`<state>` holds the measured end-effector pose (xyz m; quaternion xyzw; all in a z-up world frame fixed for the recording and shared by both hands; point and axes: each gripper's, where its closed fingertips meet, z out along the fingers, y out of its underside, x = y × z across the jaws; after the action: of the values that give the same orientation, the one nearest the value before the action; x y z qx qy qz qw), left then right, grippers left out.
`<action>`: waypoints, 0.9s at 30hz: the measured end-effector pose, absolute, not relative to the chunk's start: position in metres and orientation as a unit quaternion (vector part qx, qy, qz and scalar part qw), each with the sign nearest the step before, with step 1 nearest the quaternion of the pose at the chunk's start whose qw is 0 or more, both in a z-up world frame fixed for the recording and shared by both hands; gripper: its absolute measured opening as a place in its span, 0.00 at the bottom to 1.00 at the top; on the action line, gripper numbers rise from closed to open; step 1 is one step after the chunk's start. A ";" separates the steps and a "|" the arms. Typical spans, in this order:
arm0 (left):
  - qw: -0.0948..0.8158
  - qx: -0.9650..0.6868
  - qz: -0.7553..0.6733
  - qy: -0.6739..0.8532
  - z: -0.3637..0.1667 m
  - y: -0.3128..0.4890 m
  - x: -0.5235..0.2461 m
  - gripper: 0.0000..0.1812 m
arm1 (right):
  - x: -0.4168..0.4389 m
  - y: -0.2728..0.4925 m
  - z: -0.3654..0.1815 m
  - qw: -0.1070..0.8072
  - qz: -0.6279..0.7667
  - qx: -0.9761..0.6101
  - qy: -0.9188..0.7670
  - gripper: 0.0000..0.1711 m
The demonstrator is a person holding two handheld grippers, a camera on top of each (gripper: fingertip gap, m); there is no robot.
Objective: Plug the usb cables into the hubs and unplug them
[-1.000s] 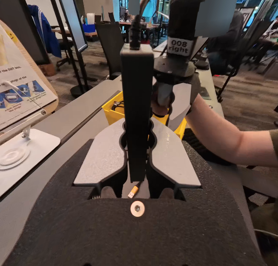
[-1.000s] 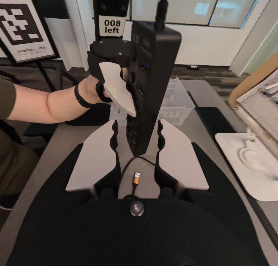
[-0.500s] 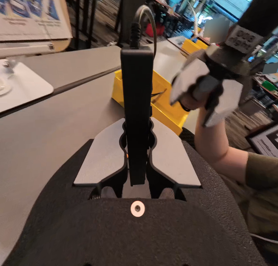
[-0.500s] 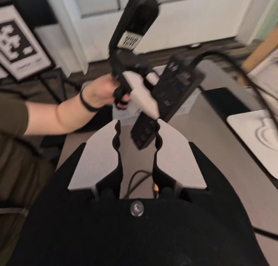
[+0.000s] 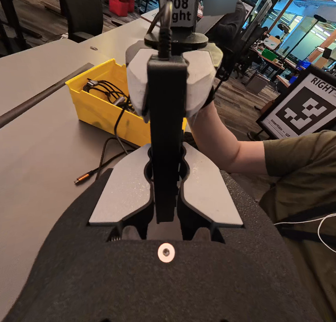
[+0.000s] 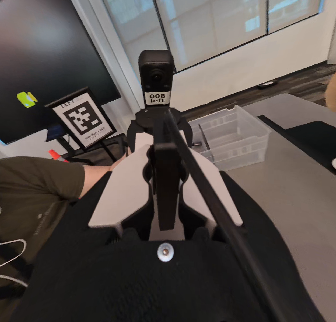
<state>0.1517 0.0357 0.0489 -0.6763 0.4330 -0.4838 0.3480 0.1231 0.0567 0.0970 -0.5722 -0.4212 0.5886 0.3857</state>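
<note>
Above the grey surface (image 5: 40, 149), the black hub (image 5: 166, 140) hangs pinched at both ends, left gripper (image 5: 165, 167) fingers clamping one, right gripper (image 6: 164, 169) fingers the other; an orange-tipped cable (image 5: 82, 177) lies loose beside the yellow bin (image 5: 101, 113).

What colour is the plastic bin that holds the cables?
Yellow plastic bin; the left wrist view shows it best.

Bright even indoor light, daylight from windows, wide-angle edge distortion, slight motion blur

Hub (image 5: 167, 131) ports hidden; cable (image 6: 209, 185) blurred
</note>
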 end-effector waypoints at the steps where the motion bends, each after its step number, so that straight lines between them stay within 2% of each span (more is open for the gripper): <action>1: 0.351 -0.674 -0.485 0.433 0.049 0.036 0.152 0.14 | 0.123 0.058 0.097 0.389 0.587 -0.572 -0.422 0.15; 4: 0.376 -0.654 -0.503 0.421 0.055 0.042 0.152 0.14 | 0.126 0.065 0.101 0.395 0.590 -0.578 -0.402 0.15; 8: 0.371 -0.647 -0.521 0.416 0.052 0.045 0.147 0.22 | 0.144 0.079 0.105 0.415 0.590 -0.580 -0.377 0.16; 12: 0.351 -0.673 -0.480 0.439 0.030 0.046 0.151 0.30 | 0.166 0.089 0.111 0.435 0.591 -0.581 -0.352 0.16; 16: 0.392 -0.677 -0.433 0.448 0.018 0.051 0.170 0.38 | 0.175 0.091 0.123 0.440 0.621 -0.562 -0.325 0.16; 20: 0.387 -0.668 -0.426 0.472 0.009 0.043 0.184 0.45 | 0.171 0.092 0.123 0.435 0.626 -0.563 -0.320 0.16; 23: 0.378 -0.664 -0.440 0.471 0.003 0.039 0.190 0.40 | 0.167 0.089 0.122 0.435 0.623 -0.563 -0.323 0.16; 25: 0.391 -0.650 -0.454 0.467 0.008 0.039 0.192 0.27 | 0.165 0.087 0.121 0.434 0.618 -0.566 -0.331 0.16; 27: 0.396 -0.642 -0.462 0.466 0.011 0.038 0.192 0.18 | 0.164 0.084 0.122 0.433 0.618 -0.563 -0.335 0.16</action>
<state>0.1915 0.0377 0.0106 -0.6417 0.4661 -0.4624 0.3964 0.1639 0.0839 0.1221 -0.5634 -0.3351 0.6185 0.4333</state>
